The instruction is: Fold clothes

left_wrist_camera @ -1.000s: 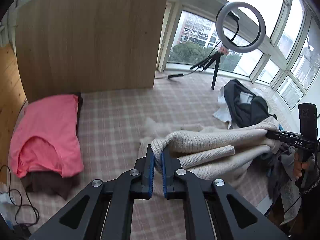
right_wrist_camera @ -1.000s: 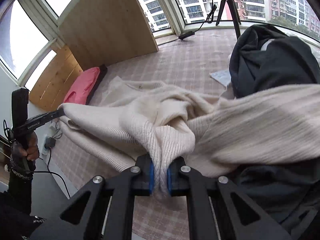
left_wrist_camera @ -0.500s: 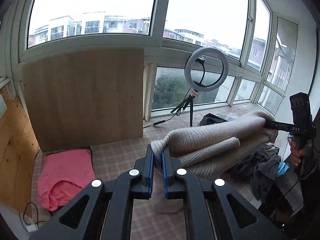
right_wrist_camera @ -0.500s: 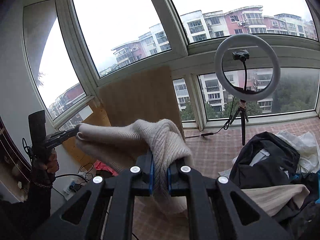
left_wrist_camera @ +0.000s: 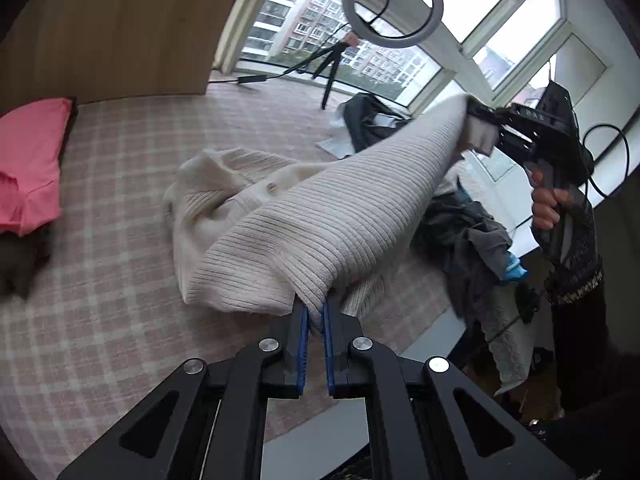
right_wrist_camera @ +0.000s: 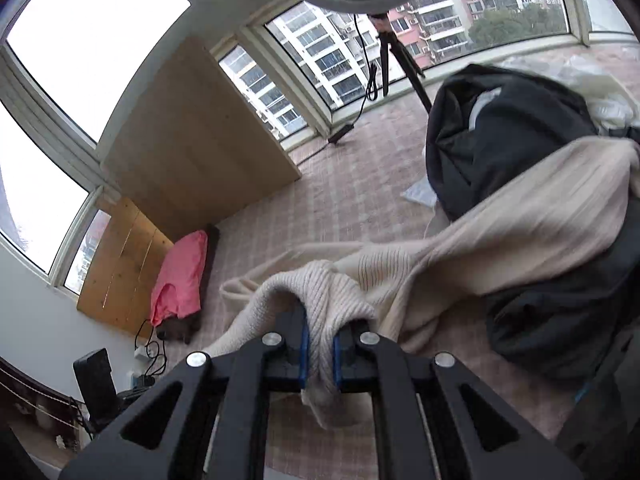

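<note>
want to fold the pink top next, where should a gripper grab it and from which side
Take the pink top by its near open edge, where the fabric lies loose over the dark garment beneath. Come from the near side, low along the checked bed cover, as the far end butts against the wooden board.

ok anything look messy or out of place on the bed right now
Yes: the cream sweater is bunched, one end lifted between the left claw and right claw, the rest crumpled on the plaid bedcover. Beside it, a dark clothes pile lies unfolded.
</note>
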Demonstrator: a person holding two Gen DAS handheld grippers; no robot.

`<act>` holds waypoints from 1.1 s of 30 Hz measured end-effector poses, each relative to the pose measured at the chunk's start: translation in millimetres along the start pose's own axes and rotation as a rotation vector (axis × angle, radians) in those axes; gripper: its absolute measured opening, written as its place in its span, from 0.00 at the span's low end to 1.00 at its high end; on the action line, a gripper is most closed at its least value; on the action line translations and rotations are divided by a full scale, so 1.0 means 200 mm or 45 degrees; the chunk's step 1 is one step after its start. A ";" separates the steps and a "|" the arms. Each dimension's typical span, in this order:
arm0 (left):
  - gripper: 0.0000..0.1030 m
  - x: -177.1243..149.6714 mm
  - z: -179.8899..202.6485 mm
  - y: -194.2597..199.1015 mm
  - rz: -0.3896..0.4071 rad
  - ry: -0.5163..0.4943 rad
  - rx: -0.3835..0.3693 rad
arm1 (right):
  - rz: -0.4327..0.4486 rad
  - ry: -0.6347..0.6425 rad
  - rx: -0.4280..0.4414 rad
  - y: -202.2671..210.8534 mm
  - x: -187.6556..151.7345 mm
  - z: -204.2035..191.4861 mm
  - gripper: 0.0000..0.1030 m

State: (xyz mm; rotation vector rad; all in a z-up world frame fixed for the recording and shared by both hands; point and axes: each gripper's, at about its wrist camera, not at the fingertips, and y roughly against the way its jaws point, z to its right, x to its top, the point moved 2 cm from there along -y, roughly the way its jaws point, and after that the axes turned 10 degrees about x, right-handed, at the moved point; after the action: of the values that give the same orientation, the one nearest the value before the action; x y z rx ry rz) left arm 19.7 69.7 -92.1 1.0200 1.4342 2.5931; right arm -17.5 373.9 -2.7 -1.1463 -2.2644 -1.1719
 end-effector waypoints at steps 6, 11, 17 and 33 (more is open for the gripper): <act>0.06 0.14 0.50 0.20 0.232 -0.282 -0.183 | 0.145 0.518 0.087 0.04 0.62 -1.01 0.08; 0.12 0.00 0.25 0.31 0.205 -0.217 0.045 | -0.449 0.785 0.349 -0.73 0.24 -1.72 0.09; 0.13 -0.36 -0.36 0.30 -0.133 -0.097 0.431 | -0.790 0.736 0.303 -0.99 -0.25 -1.44 0.23; 0.56 0.46 0.00 -0.55 -0.116 -0.705 0.439 | -0.348 -0.195 -0.109 -0.08 -0.60 0.36 0.45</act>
State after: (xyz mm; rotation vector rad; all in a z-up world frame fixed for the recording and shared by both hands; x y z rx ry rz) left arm -84.9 162.5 -127.0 1.5084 1.7243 1.8127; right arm 47.9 366.4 -127.7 -1.0098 -2.5743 -1.3335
